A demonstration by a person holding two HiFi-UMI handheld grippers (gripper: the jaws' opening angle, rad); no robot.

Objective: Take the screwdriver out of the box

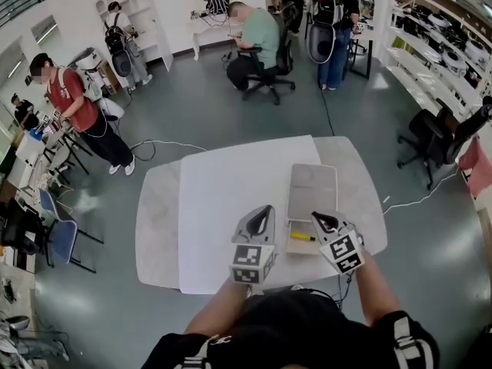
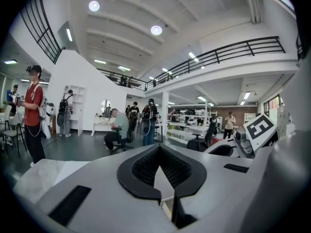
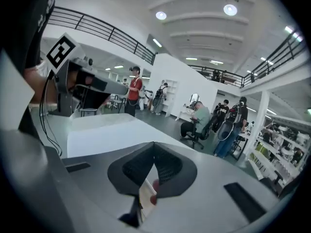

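L gripper [image 1: 264, 210] shut, empty, beside box [image 1: 310, 193]. R gripper [image 1: 320, 219] shut, empty, over box edge, near yellow screwdriver [image 1: 303, 237].

head: steeply down on table [image 1: 223, 206] | gripper views: low, near-level, close over table | shared: table, seated person [image 1: 257, 33]

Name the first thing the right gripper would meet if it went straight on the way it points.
Most likely the open box: the right gripper points forward and slightly down over its edge, and tan box shows past its shut jaws. Depth is unclear.
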